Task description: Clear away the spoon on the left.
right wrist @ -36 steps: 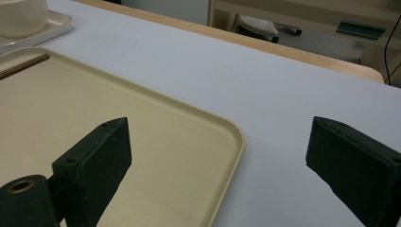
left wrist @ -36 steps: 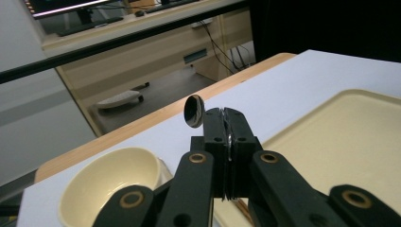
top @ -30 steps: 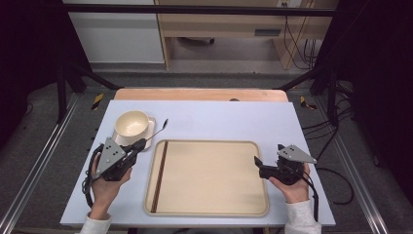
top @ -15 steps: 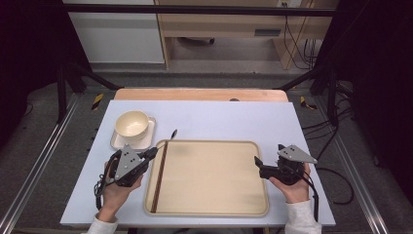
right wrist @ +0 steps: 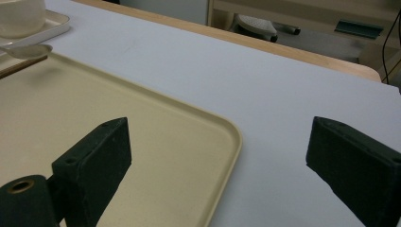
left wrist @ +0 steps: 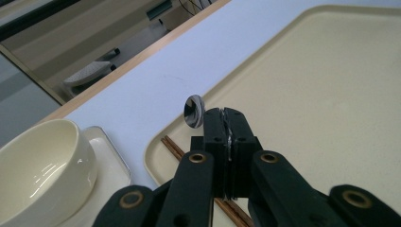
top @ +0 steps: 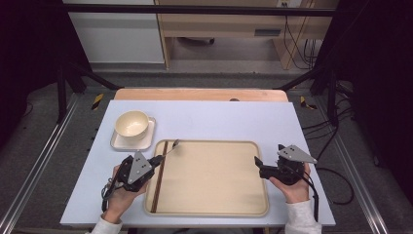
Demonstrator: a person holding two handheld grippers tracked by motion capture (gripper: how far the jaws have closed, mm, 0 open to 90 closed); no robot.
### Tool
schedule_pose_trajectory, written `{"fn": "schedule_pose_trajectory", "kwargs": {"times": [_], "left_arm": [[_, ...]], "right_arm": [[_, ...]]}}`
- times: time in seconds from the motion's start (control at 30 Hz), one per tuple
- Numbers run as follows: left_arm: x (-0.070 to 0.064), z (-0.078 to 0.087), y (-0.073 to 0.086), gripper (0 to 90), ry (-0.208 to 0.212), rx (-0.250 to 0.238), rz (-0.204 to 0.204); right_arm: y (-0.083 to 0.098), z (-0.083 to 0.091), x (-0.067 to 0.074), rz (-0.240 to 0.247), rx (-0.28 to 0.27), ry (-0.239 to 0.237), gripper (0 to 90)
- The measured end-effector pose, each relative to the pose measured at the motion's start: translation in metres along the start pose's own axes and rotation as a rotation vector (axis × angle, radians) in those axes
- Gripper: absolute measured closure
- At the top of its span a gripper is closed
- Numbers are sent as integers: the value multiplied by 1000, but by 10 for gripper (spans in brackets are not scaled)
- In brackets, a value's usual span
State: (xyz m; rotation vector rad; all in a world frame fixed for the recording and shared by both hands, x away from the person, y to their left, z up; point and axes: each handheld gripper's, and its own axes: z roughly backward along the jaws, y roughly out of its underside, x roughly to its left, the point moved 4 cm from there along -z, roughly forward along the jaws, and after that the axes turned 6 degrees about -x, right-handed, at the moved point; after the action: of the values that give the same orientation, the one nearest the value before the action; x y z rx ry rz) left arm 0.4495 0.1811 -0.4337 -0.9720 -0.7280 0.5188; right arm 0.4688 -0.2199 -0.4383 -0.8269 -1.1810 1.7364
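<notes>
- My left gripper (top: 155, 160), clamped on the spoon (top: 170, 147), is now at the tray's (top: 214, 210) left rim, nearer me than a second ago, when it sat just beside the bowl (top: 131, 123).
- The spoon's bowl end now hangs over the tray's far-left corner, above the chopsticks (top: 159, 178), instead of over the table beside the bowl.

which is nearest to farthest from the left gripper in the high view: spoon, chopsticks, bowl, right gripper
From the left gripper:
1. spoon, clamped in its shut jaws, bowl end out over the tray's far-left corner
2. chopsticks, just beside it along the tray's left edge
3. bowl, beyond it on the small plate
4. right gripper, across the tray
</notes>
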Motion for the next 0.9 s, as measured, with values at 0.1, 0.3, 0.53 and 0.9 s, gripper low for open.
{"fn": "schedule_pose_trajectory", "kwargs": {"times": [0.1,0.3,0.53,0.9], "left_arm": [[-2,-3,3,890,-5,22,-16],[-4,-7,8,890,-15,52,-38],[-8,-10,9,888,-21,57,-60],[-17,-12,9,880,-20,72,-94]], "right_arm": [[0,0,0,0,0,0,77],[0,0,0,-1,1,0,77],[0,-1,0,1,2,-2,77],[1,-1,0,1,3,-3,77]]}}
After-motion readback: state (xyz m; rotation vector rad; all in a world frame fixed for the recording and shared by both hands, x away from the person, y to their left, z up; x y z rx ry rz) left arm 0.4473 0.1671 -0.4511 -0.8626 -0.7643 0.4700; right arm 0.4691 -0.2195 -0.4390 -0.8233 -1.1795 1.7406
